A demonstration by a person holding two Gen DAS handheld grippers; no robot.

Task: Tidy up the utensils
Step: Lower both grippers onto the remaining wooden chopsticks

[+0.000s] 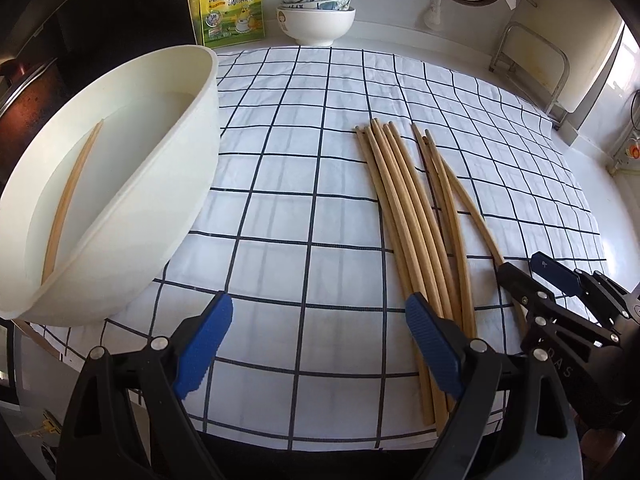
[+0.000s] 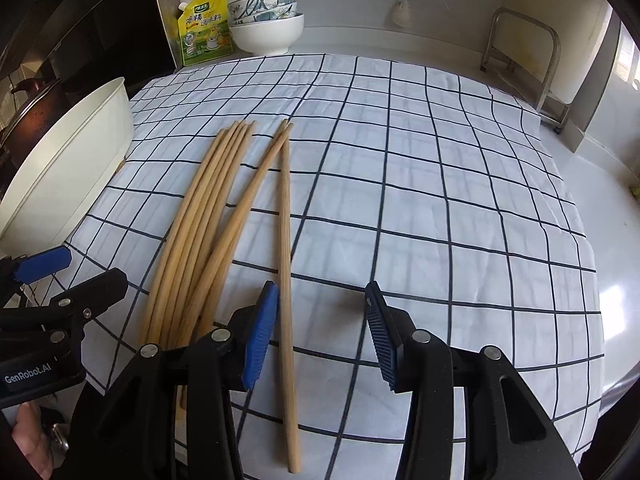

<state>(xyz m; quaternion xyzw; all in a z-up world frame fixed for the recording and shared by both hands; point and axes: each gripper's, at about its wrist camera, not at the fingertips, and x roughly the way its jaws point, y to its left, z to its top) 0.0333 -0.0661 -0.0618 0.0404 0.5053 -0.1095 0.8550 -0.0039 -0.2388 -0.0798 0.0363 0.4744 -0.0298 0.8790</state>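
1. A large white basin (image 1: 120, 184) sits at the far left of the desk (image 2: 580, 208), its near edge overlapping the checked cloth (image 1: 304, 184); one chopstick (image 1: 70, 196) lies inside it against the wall
2. Behind the basin, a dark pot with a lid (image 1: 24, 92) is partly in view at the left edge
3. At the back of the desk, a yellow-green seasoning pouch (image 1: 229, 8) stands upright, with a stack of bowls (image 1: 316, 12) just beside it on the right
4. The left gripper (image 1: 320, 344) hovers above the cloth between basin and chopsticks; its fingers stand wide apart and nothing is between them. Its right finger (image 1: 434, 354) lies over the near ends of the bundle; contact cannot be told
5. A bundle of wooden chopsticks (image 1: 404, 216) lies on the cloth, right of centre in the left wrist view, far tips close together, near ends fanning slightly
6. A single chopstick (image 2: 286, 280) lies at the right edge of the group, crossed near its far tip by a slanting one
7. The right gripper (image 2: 322, 336) is set over this single chopstick; its fingers are partly open, the left finger (image 2: 260, 340) just beside the stick, the right finger well clear. Nothing is gripped
8. A metal rack (image 2: 532, 60) stands at the back right
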